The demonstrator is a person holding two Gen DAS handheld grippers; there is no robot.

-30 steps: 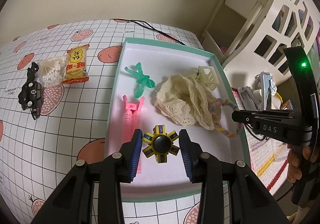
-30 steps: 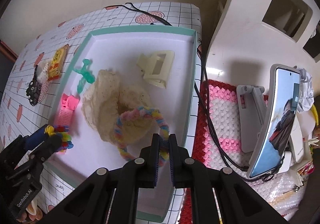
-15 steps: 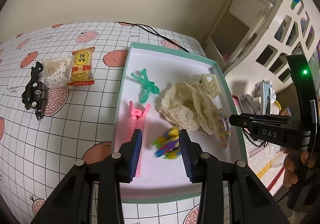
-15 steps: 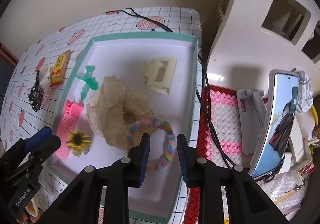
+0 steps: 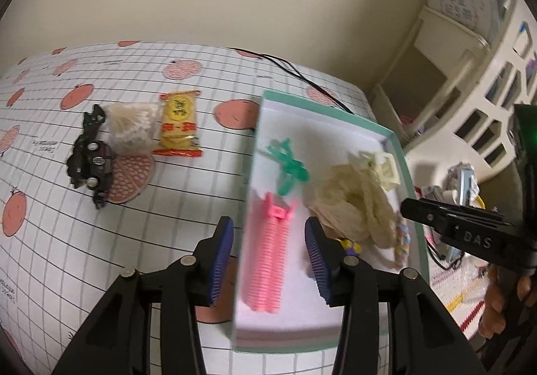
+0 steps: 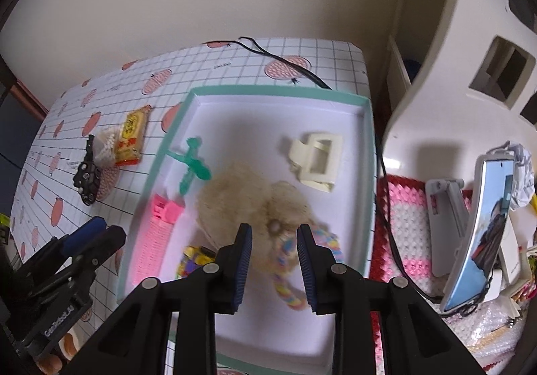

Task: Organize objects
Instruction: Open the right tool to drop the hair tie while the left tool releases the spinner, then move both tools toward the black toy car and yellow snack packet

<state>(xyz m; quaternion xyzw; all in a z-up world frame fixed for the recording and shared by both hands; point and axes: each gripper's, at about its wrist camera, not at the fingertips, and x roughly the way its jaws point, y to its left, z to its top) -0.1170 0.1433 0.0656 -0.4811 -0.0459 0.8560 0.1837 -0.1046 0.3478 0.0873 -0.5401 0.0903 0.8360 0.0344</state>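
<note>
The left gripper [image 5: 270, 249] hangs above the near-left wall of a teal-rimmed white tray [image 5: 407, 173], its blue-padded jaws spread wide and empty, one on each side of a pink comb-style hair clip [image 5: 268, 261] that lies lengthwise along the tray's left side. The right gripper [image 6: 273, 262], also spread apart and gripping nothing, hovers over the tray's near middle, angled down toward a cream lace scrunchie [image 6: 248, 204] and a pastel braided hair loop [image 6: 302, 274] that rests against the scrunchie's near edge. From the left wrist view, the right tool's black body reaches in from the right edge, and the fingers of the person's hand [image 5: 500, 311] wrap its handle low at the frame's side. Inside the tray also lie a green hair clip [image 6: 193, 165] near the left wall, a cream claw clip [image 6: 315, 162] toward the far right, and a yellow-and-purple fidget toy [image 6: 194, 261], blurred, just beside the pink clip's near end. Outside the tray, on the grid-patterned tablecloth [image 5: 167, 207] printed with red fruit, sit a yellow snack packet [image 5: 179, 128], a bag of cotton swabs [image 5: 129, 128] touching it, and a black hair clip [image 5: 89, 158] at the far left. A phone on a stand [image 6: 480, 234] leans upright on a pink crocheted mat [image 6: 406, 217] to the tray's right.
</note>
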